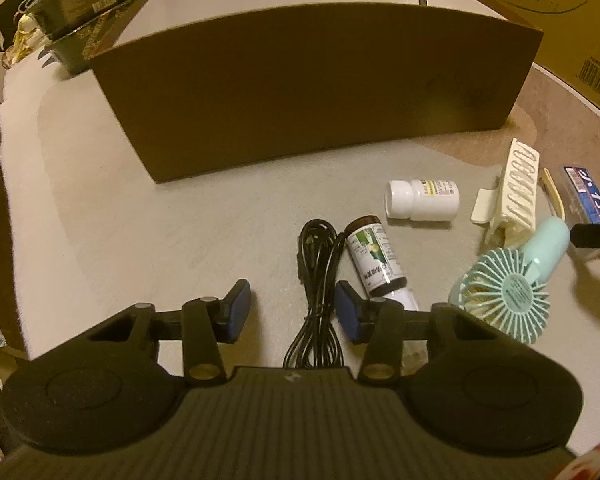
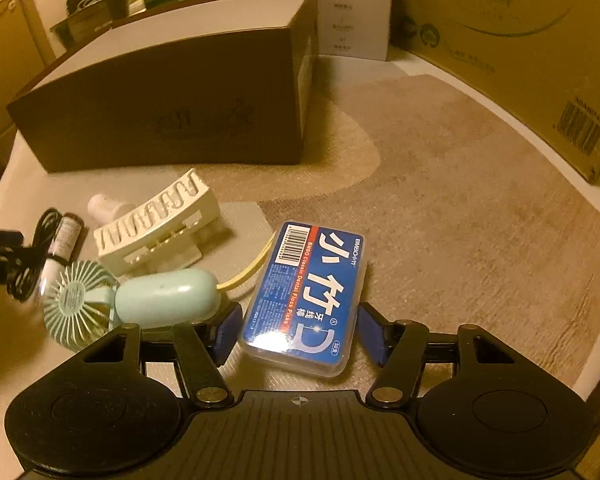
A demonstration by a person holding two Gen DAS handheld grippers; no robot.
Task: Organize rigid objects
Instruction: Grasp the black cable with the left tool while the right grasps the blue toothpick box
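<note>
Progress: early, by the look of it. Every small item in view lies loose on the grey-and-tan mat of the desk [image 1: 180, 208]. None shows inside the big open brown cardboard box [image 1: 300, 88], whose floor is hidden.
Left hand-held gripper [image 1: 293, 312]: low in the left wrist frame, blue pads apart, straddling the coiled black cable [image 1: 316, 276]. Neither pad touches it.
Right hand-held gripper [image 2: 294, 330]: bottom centre of the right wrist frame, pads apart on either side of the blue-labelled clear plastic floss-pick box [image 2: 306, 300]. A gap shows each side, so no clamp yet.
Left to do: my call is everything. Floss box, small brown glass bottle with a green label [image 1: 374, 258], white plastic pill bottle on its side [image 1: 422, 200], cream slotted plastic clip [image 1: 514, 192] and mint-green handheld fan [image 1: 512, 280] all wait outside the box.
Neighbours: the fan's handle lies just beside the left pad of the right gripper, and a thin yellow strip [image 2: 246, 272] runs partly under the floss box. The brown bottle lies just beside the cable.
In the way: the fan handle may get nudged when the right pads close. The box's tall near wall needs clearing.
Surroundings: printed cardboard carton [image 2: 520, 48] at upper right, dark clutter at upper left.
</note>
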